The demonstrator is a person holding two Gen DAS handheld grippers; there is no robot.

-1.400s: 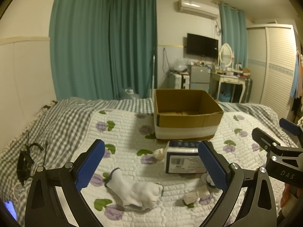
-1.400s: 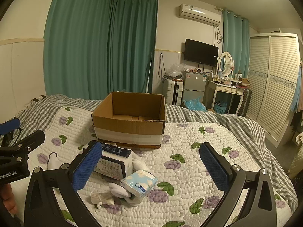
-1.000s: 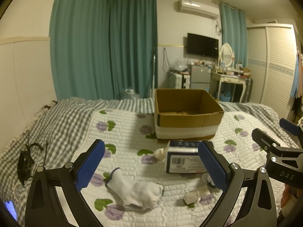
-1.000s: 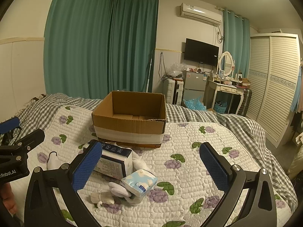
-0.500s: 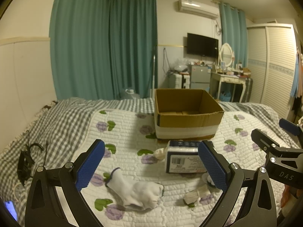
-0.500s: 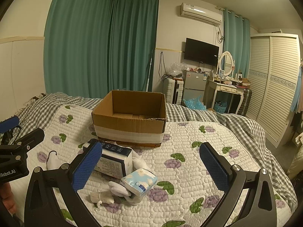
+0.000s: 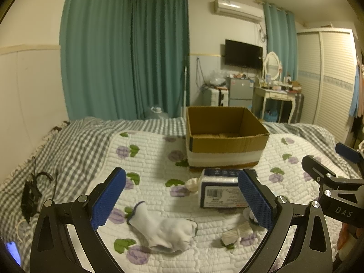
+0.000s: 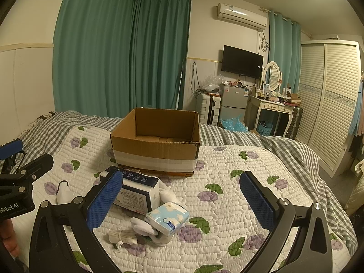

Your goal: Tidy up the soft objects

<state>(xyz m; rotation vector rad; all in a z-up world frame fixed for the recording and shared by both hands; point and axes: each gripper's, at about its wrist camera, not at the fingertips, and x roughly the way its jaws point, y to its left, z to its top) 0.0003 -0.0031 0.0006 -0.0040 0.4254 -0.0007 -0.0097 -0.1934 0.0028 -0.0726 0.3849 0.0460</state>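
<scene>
We hold the left gripper above the bed, fingers spread wide apart, nothing between them. The right gripper hovers likewise, fingers wide apart and empty.

On the flowered quilt we note a white sock lying flat below the left gripper. A wrapped pack with a barcode label sits just in front of the open cardboard box. In the right view a blue-and-white tissue packet rests beside the pack, touching a white sock, with a small rolled cloth near it.
</scene>
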